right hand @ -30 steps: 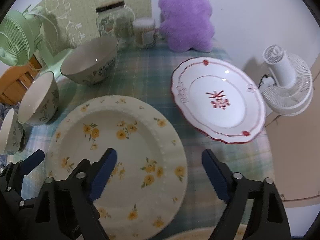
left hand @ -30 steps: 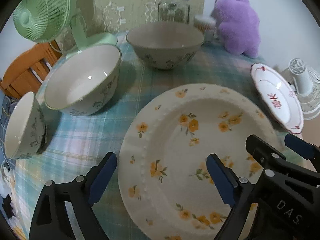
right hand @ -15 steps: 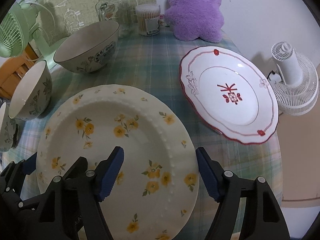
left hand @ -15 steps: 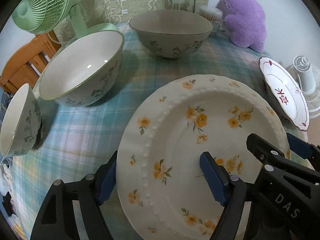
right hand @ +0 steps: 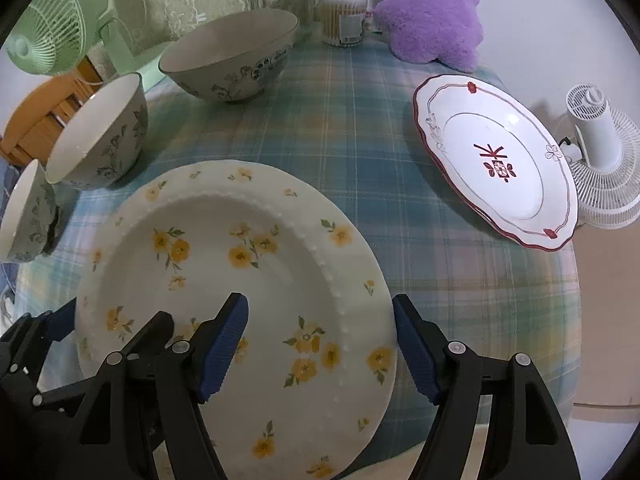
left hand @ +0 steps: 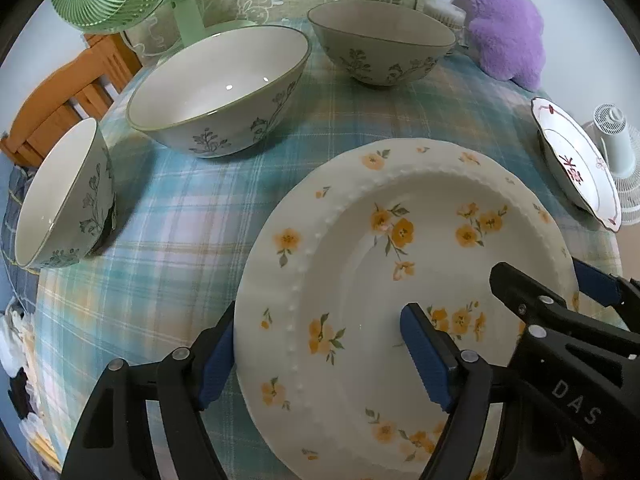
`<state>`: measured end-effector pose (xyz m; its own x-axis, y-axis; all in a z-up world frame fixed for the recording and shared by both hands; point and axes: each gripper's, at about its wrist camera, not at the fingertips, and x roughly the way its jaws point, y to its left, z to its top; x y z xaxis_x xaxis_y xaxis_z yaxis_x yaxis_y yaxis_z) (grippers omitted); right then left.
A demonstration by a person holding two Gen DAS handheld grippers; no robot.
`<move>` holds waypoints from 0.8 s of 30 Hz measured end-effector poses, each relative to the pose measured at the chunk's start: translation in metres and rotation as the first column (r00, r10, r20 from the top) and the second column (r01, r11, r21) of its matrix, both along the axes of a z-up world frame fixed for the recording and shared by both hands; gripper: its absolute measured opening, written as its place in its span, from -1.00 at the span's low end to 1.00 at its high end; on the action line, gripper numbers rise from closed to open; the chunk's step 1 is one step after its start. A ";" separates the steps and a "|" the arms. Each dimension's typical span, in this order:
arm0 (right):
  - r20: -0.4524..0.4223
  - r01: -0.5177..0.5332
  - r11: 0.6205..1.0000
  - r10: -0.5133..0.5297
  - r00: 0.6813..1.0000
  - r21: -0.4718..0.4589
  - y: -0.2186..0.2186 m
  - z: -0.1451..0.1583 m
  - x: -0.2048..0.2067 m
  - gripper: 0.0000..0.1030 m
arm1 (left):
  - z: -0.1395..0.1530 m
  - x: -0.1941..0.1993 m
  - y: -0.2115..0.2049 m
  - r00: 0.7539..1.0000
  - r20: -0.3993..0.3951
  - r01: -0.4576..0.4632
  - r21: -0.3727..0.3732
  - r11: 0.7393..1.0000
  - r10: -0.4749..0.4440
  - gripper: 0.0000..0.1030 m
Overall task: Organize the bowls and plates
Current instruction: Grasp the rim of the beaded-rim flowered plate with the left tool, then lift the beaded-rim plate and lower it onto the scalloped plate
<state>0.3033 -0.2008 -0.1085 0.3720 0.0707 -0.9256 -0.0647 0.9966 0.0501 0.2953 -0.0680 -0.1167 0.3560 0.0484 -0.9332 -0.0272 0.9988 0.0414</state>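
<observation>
One "DAS" mark, right tool.

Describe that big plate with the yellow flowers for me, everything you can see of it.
The plate is round, creamy white and glossy, like glazed ceramic, with scattered yellow-orange flowers, green leaves and a beaded ridge around its shallow well. It is empty and lies near the front of the checked cloth. The left tool straddles its left rim and the right tool its right rim, both open; whether the pads touch it is unclear.
</observation>
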 end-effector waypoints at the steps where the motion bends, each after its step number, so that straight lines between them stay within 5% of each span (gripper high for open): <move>1: -0.005 0.001 1.000 -0.001 1.000 0.007 -0.001 -0.002 0.002 0.47 | 0.000 0.000 -0.001 1.000 0.001 -0.001 0.000 1.000 0.001 0.60; 24: -0.007 -0.016 1.000 0.016 1.000 0.004 0.012 0.013 -0.001 0.46 | 0.031 -0.025 0.019 0.998 0.056 -0.020 -0.011 1.000 0.020 0.58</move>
<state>0.3028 -0.1884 -0.0953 0.3639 0.0805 -0.9280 -0.0800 0.9953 0.0550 0.2707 -0.0491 -0.0860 0.4070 0.0468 -0.9122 -0.0494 0.9984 0.0292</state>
